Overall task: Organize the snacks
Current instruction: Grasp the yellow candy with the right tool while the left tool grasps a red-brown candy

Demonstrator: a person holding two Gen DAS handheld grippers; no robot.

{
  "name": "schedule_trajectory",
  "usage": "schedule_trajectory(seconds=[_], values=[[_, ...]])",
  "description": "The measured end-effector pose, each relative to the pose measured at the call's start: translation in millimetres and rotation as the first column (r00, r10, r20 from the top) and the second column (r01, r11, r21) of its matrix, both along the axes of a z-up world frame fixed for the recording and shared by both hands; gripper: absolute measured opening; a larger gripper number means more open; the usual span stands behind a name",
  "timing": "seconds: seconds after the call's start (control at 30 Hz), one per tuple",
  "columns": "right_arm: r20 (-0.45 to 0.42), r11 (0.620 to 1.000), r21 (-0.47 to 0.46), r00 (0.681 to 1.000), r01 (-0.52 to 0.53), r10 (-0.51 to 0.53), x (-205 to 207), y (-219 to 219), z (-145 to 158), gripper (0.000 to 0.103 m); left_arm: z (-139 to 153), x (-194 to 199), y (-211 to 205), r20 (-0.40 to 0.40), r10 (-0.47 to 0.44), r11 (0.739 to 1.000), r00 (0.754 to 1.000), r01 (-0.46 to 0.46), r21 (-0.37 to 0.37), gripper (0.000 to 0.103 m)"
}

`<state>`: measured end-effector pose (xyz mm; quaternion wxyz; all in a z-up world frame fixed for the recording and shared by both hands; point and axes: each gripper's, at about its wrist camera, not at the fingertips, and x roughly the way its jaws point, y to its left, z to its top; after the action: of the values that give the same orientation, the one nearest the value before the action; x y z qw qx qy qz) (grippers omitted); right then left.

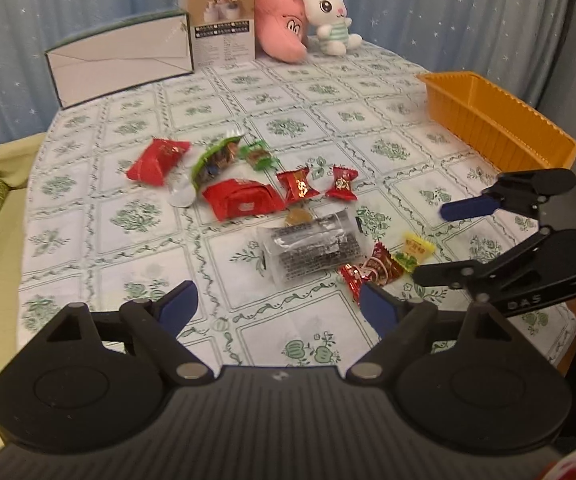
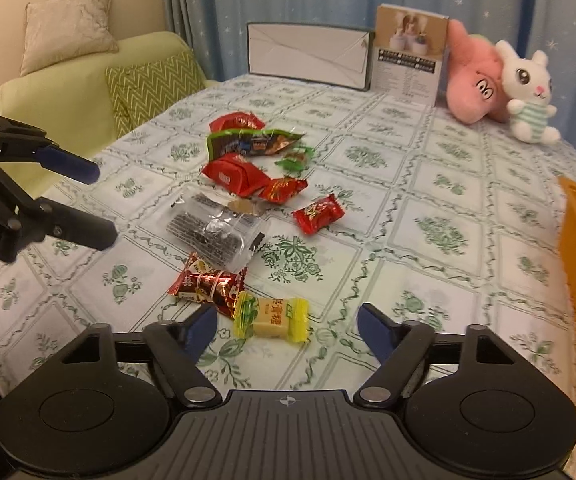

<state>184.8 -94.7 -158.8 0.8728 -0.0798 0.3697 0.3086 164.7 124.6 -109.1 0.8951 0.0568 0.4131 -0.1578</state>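
I am holding my right gripper [image 2: 285, 322] low over the table with its fingers spread wide and nothing between them; the yellow candy [image 2: 272, 318] is lying on the tablecloth [image 2: 428, 280] just ahead of the tips. My left gripper [image 1: 275, 300] is hovering the same way, fingers released and empty, above a bare patch of cloth. Each gripper is showing in the other's view, both parted.

Just beyond the yellow candy, two foil-wrapped red sweets are sitting together, the dark red candy [image 2: 207, 284] touching it. Next I am seeing one clear packet [image 1: 312, 248] of dark snack sticks, with one small brown round piece [image 1: 298, 216] at its far edge. Past that I am counting two small red candies, the nearer [image 1: 342, 184] and its neighbour [image 1: 298, 188], side by side, then one large red pouch [image 1: 241, 198]. Farther on, one green packet [image 1: 215, 160], one small green candy [image 1: 257, 154] and a second red pouch [image 1: 157, 160] are lying in a loose row. All are resting on the cloth, none in the orange tray [image 1: 500, 120], which is standing well apart at the right edge.

At the far end I am seeing two boxes, the long white box [image 1: 119, 64] and the upright printed box [image 1: 223, 24], and two plush toys, the pink plush [image 1: 281, 28] and the white rabbit [image 1: 330, 16].
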Motion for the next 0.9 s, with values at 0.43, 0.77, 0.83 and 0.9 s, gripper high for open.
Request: schedule_trajectory(seconds=[0.43, 0.77, 0.83, 0.9], values=[[-0.004, 1.0, 0.003, 1.0, 0.022, -0.022, 1, 9, -7, 0.027, -9, 9, -22, -0.003, -0.159, 0.987, 0.987, 0.159, 0.003, 0.077], [0.007, 0.99, 0.026, 0.99, 0.138, -0.138, -2, -24, 2, 0.026, -17, 19, -61, -0.02, -0.331, 0.94, 0.943, 0.332, 0.083, 0.05], [0.009, 0.986, 0.032, 0.986, 0.166, -0.167, -1, -33, 4, 0.026, -21, 22, -68, -0.031, -0.369, 0.921, 0.929, 0.37, 0.118, 0.041], [0.004, 0.981, 0.042, 0.981, 0.192, -0.192, -1, -41, 5, 0.026, -24, 25, -73, -0.038, -0.395, 0.906, 0.918, 0.396, 0.148, 0.04]])
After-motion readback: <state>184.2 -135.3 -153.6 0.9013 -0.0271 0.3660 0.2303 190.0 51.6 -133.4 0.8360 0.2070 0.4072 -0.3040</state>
